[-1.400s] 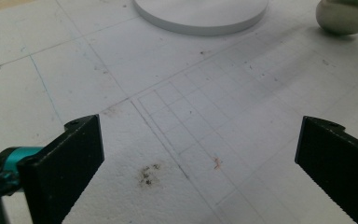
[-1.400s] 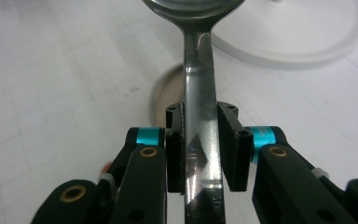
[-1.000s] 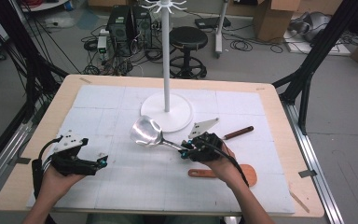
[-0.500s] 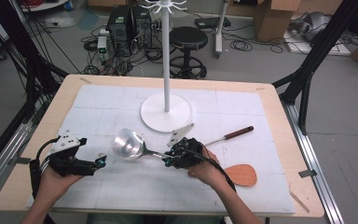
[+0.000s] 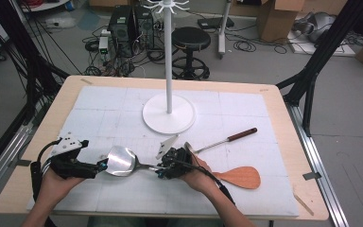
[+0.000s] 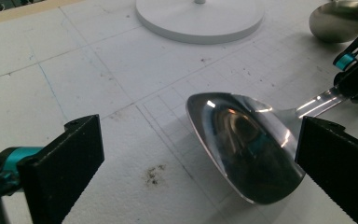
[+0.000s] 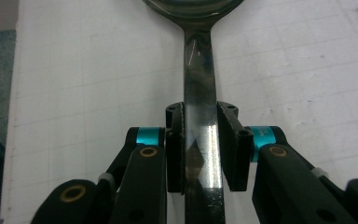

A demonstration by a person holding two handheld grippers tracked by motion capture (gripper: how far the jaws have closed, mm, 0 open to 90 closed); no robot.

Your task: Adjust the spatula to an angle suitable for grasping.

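Steel ladle [image 5: 121,161] first: your right tool [image 5: 163,170] is clamped on its flat handle, both pads pressing the sides of the strip in the right gripper view, with the bowl carried low over the white mat on the bench [image 5: 283,101], in front of the white stand [image 5: 168,112]. Your left tool [image 5: 101,166] waits with its jaws spread wide, the bowl lying between them in the left gripper view, though neither pad touches it yet. So I'd judge the work about midway: the ladle is picked up and brought across, and the handover (or whatever hanging follows on the stand's hooks) is left to do. A second ladle [image 5: 220,140] with a dark handle and a wooden spatula [image 5: 238,176] lie untouched to your right. No bowl, tray or other container stands on the bench.
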